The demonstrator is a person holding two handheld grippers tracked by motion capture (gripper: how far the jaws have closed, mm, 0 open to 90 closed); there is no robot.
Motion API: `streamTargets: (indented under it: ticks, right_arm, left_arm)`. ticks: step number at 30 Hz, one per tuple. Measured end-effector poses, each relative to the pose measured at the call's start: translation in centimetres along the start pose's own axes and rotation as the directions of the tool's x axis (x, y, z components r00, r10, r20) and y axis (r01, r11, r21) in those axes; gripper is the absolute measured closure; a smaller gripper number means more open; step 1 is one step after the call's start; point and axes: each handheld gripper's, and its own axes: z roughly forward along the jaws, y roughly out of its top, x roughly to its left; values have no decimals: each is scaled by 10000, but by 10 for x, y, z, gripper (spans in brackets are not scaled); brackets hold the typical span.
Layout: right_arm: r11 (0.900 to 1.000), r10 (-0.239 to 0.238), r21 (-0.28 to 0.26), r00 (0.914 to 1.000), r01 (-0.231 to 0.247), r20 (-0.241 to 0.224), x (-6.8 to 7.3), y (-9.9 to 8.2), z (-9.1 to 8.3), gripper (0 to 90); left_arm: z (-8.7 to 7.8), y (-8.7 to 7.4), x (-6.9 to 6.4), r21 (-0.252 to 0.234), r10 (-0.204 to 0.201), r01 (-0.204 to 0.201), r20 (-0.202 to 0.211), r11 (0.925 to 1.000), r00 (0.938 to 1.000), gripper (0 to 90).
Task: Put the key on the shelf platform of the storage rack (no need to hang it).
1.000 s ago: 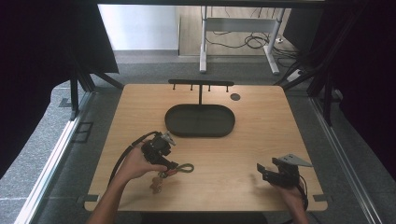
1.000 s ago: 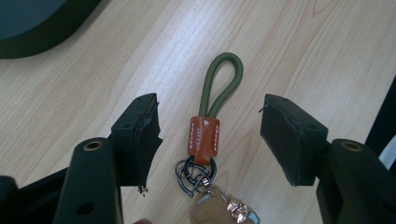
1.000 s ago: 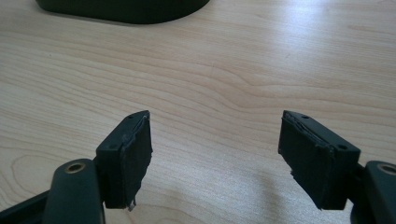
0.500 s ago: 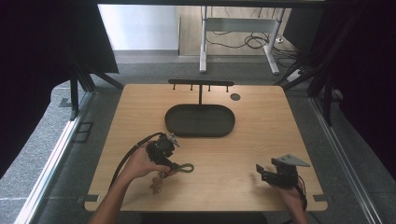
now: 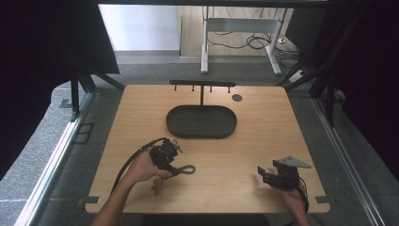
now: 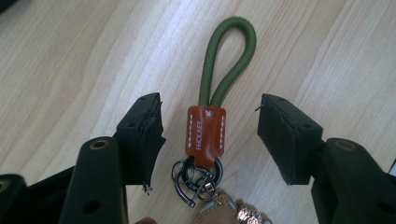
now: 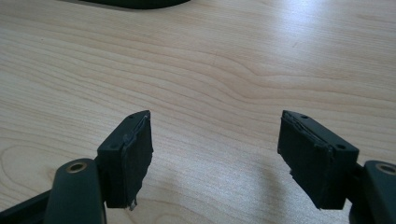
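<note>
In the lower centre of the left gripper view, the left gripper [image 6: 210,135] stands w/ its two black jaws wide apart, holding nothing; between them, touching neither, lies the keychain w/ a green cord loop and brown leather tab [image 6: 207,135] (white stitching, small print on the tab). Its dark metal rings [image 6: 196,179] sit at the bottom edge, the loop pointing to the top of the frame. In the high view that gripper [image 5: 175,162] is at lower left of the pale wooden table [image 5: 263,141], the left hand [image 5: 143,167] behind it. The right gripper [image 7: 217,156] at lower right is also wide open, empty, over bare wood. Upper centre of the high view: a dark oval tray [image 5: 201,121] w/ a black T-shaped hook rack [image 5: 202,85] behind it.
</note>
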Motion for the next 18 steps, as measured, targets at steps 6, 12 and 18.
streamTargets:
  ticks: [6,12,18]
  right_arm:
    - [10000,-36,60,10000,36,4,0,0,1,269]
    - [10000,-17,18,10000,17,39,-1,0,0,269]
    - [9999,-83,81,10000,82,35,-1,-1,1,269]
  left_arm:
    - [8,-4,-4,386,108,-101,-176,9992,9998,427]
    - [13,-4,-5,637,118,-103,-228,9979,9997,435]
    - [19,-4,-4,894,178,-147,-337,9959,9993,459]
